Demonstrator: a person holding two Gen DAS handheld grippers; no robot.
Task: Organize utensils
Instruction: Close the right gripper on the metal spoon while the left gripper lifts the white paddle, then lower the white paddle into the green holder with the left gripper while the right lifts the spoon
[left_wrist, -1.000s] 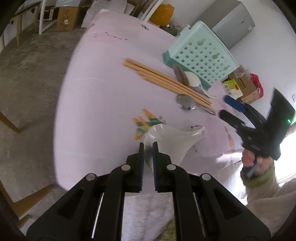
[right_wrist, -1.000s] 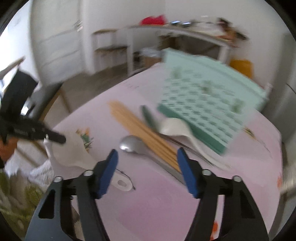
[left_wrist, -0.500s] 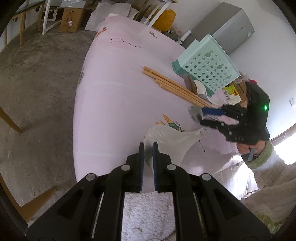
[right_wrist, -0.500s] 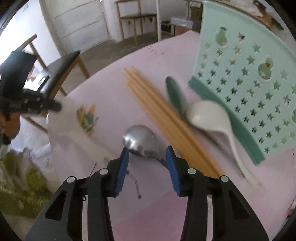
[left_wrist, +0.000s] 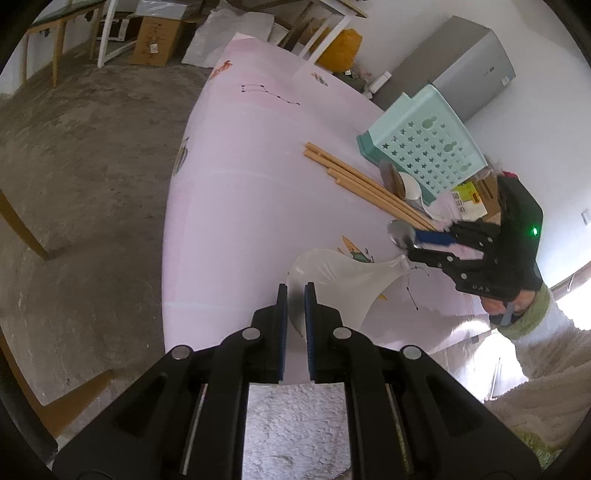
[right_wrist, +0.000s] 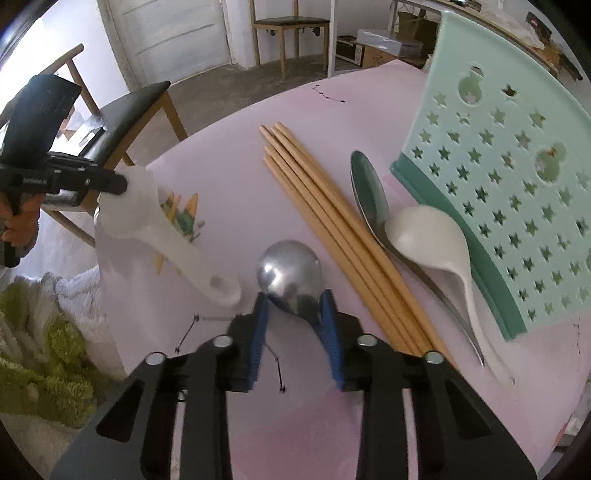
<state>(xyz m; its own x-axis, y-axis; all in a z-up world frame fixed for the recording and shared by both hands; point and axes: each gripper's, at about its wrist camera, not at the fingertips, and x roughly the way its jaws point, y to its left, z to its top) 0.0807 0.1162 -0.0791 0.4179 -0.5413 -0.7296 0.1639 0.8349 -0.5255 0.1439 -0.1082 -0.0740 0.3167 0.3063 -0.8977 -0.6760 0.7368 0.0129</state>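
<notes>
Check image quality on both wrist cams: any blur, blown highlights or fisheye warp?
Left wrist view: strong fisheye bend on the pink table; window light blown out at the right edge; the translucent white plastic funnel soft near the left gripper. Right wrist view: mostly sharp; the shiny metal spoon shows glare; the mint green star-perforated basket curves near the rim; the right gripper slightly blurred while closing.

Left gripper (left_wrist: 295, 295): black frame, blue pads, jaws nearly together, clamped on the rim of a translucent white rice scoop (left_wrist: 340, 284); angled downward. In the right wrist view it enters from the left edge, carried by a hand (right_wrist: 16, 225).

Right gripper (right_wrist: 291, 314): black frame, blue pads, tilted steeply down, jaws closing with the bowl of a steel spoon (right_wrist: 290, 275) between them. Carried by a hand (left_wrist: 511, 304) in a green cuff (left_wrist: 537, 308).
</notes>
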